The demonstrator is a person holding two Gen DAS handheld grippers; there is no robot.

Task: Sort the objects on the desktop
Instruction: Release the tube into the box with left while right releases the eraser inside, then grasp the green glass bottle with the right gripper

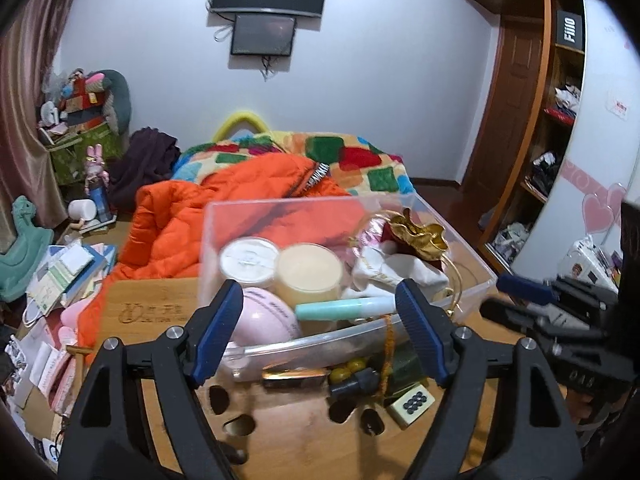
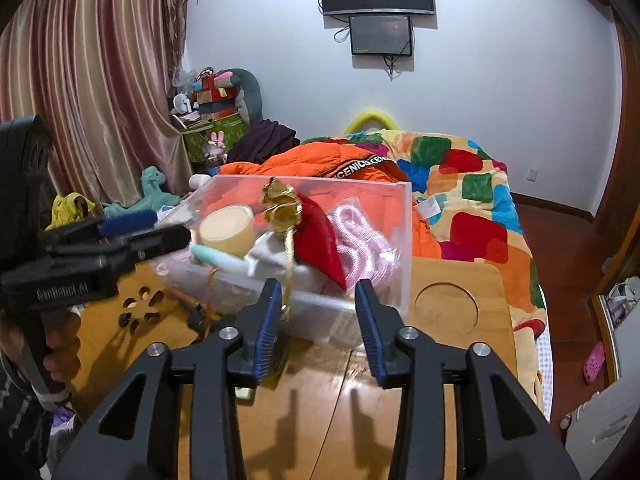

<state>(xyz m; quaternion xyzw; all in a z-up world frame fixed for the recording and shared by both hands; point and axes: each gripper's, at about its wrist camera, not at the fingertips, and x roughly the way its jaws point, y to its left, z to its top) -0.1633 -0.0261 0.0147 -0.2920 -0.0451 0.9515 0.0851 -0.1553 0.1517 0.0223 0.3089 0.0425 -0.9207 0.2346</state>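
Bedroom desk (image 2: 440, 380): your clear bin (image 1: 224, 216) already holds jars, a tube and pouches. A mahjong tile (image 1: 411, 403) and small bits remain nearby. Left gripper (image 1: 318, 336) and right gripper (image 2: 318, 332) both gape wide, empty.

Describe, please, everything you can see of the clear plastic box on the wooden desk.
The clear plastic box is a rectangular, open-topped bin with transparent walls, upright on the wooden desk. It is crowded: two round tubs, a pink jar, a teal tube, white cloth, a red pouch with gold trim, and pink coils seen from the right wrist. Small items lie on the desk against its near wall. Neither claw touches it.
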